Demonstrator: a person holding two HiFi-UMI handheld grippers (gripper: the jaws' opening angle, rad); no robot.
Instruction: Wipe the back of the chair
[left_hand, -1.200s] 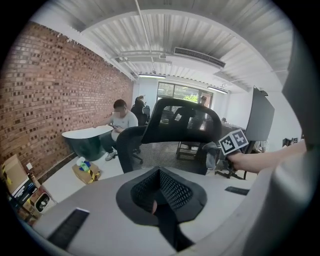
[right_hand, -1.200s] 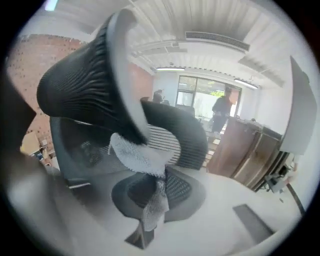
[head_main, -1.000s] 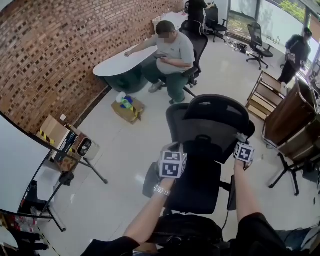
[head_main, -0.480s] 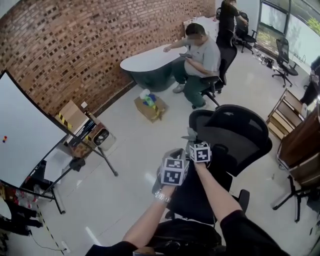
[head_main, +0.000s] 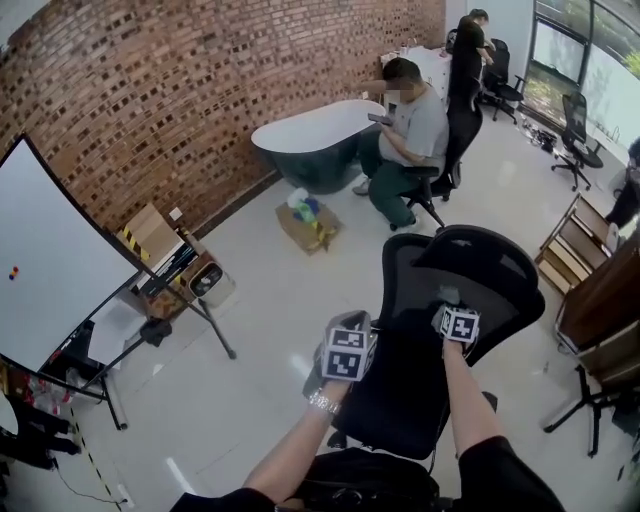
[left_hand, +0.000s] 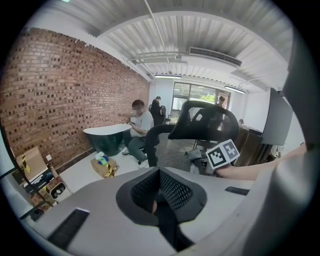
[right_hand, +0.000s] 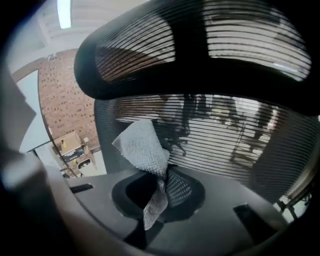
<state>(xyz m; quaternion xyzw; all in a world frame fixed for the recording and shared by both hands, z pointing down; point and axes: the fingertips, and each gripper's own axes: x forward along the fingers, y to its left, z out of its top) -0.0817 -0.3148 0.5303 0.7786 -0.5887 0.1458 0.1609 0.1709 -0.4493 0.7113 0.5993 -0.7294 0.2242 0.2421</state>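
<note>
A black mesh office chair (head_main: 415, 385) stands right in front of me, its back (head_main: 480, 270) facing me. My right gripper (head_main: 452, 305) is shut on a grey textured cloth (right_hand: 143, 148), which it holds against the middle of the mesh back (right_hand: 240, 145), below the headrest (right_hand: 200, 60). My left gripper (head_main: 347, 335) hovers beside the chair's left edge, shut with nothing in it (left_hand: 160, 192). In the left gripper view the chair's headrest (left_hand: 202, 120) and the right gripper's marker cube (left_hand: 221, 153) show ahead.
A person (head_main: 415, 130) sits at a curved white table (head_main: 310, 125) by the brick wall. A cardboard box (head_main: 307, 222) lies on the floor. A whiteboard (head_main: 50, 270) on a stand is at left, wooden shelving (head_main: 600, 290) at right, more chairs (head_main: 580, 120) far back.
The right gripper swept the cloth left to the edge of the chair back, then came back to its middle. The left gripper stayed about where it was.
</note>
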